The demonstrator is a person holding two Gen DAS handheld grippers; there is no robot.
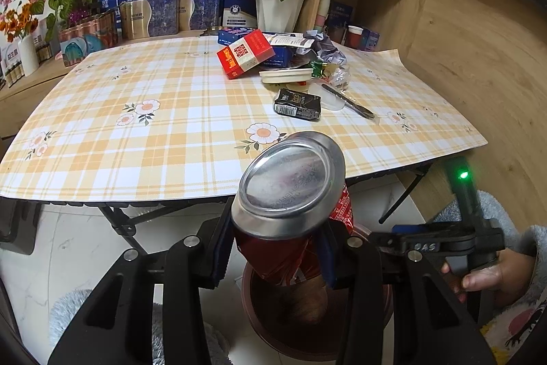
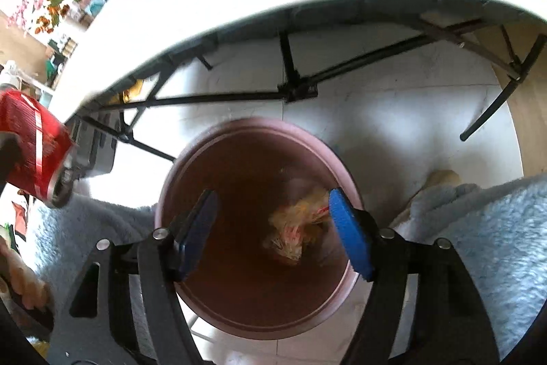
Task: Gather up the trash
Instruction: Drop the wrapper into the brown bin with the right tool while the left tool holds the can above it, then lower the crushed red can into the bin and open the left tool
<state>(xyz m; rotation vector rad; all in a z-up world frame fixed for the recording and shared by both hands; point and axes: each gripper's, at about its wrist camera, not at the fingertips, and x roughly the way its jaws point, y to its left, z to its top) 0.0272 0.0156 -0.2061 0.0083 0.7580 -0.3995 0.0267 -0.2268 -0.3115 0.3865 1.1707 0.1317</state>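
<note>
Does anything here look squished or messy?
Yes. The red can in the left gripper is crumpled and dented where the fingers squeeze it. A messy pile of wrappers and boxes also sits on the table.

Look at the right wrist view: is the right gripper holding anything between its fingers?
No, the right gripper stands open above the brown bin, and the crumpled wrapper lies down inside the bin, clear of both fingers.

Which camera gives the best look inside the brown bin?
The right wrist view: it looks straight down into the brown bin, showing a crumpled wrapper inside. The left wrist view shows only part of it, behind the can.
</note>
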